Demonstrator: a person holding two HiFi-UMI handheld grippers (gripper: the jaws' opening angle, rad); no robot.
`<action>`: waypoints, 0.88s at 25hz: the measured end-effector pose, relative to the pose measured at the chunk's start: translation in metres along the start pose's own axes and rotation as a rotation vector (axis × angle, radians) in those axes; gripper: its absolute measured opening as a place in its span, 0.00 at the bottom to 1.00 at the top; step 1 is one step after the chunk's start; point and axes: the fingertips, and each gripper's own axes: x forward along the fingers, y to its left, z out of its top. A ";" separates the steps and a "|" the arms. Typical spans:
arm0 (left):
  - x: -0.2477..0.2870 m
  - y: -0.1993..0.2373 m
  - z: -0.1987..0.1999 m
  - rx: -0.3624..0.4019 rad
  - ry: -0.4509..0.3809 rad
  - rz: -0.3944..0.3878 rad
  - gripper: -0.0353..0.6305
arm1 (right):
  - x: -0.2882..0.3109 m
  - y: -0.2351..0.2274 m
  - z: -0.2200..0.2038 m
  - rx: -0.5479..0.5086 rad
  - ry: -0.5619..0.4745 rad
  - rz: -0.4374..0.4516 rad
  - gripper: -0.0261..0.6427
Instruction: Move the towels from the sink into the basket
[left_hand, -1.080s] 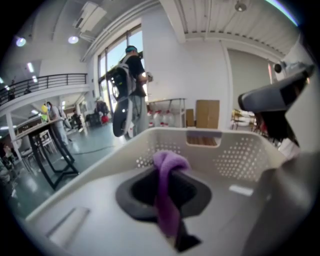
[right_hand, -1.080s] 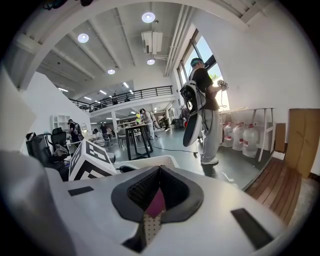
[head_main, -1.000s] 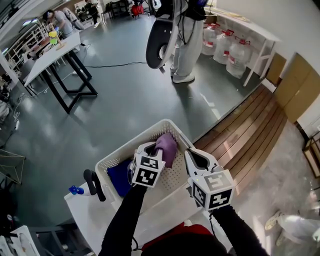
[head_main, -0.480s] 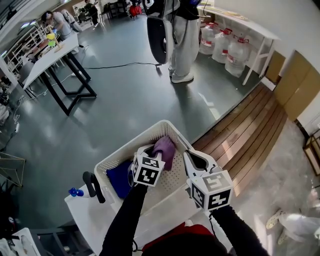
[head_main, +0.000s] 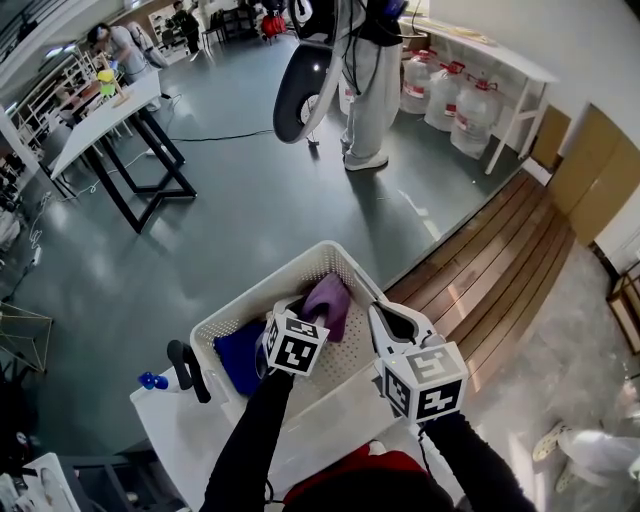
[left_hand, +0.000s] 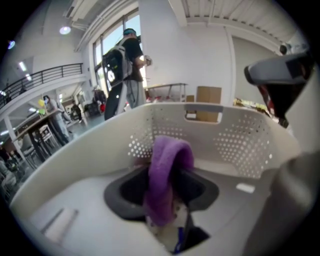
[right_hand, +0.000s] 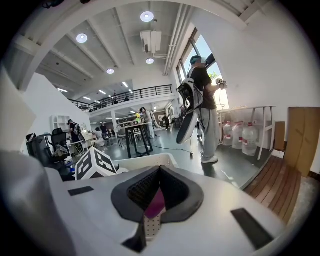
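Observation:
A white perforated basket (head_main: 300, 262) stands in front of me. My left gripper (head_main: 304, 306) reaches down into it. Its jaws have just been opening and now stand wide, and the purple towel (left_hand: 167, 172) hangs loosely between them without being pinched. The same purple towel (head_main: 328, 298) bulges above the basket floor. A blue towel (head_main: 238, 358) lies in the basket's left part. My right gripper (head_main: 392, 318) hovers over the basket's right rim, shut with nothing in it; in its own view the right gripper (right_hand: 160, 172) has its pads meeting at the tip. The sink is hidden.
A blue spray bottle (head_main: 151, 381) and a black handle-like object (head_main: 188, 368) sit on the white counter (head_main: 185, 435) left of the basket. A person (head_main: 375, 80) stands on the grey floor beyond. Tables (head_main: 110, 115) are far left, water jugs (head_main: 450, 95) far right.
The left gripper has sunk a little into the basket with the purple towel, and its jaws have spread apart. The right gripper has stayed put. The person beyond has shifted.

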 end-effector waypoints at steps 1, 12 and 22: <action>-0.002 -0.001 -0.001 0.000 -0.001 -0.001 0.30 | -0.001 0.000 0.000 -0.001 -0.002 0.000 0.05; -0.030 -0.002 0.000 -0.027 -0.027 0.034 0.32 | -0.016 0.006 0.004 -0.005 -0.022 0.016 0.05; -0.065 0.004 0.012 -0.060 -0.115 0.103 0.29 | -0.028 0.020 0.003 -0.014 -0.034 0.042 0.05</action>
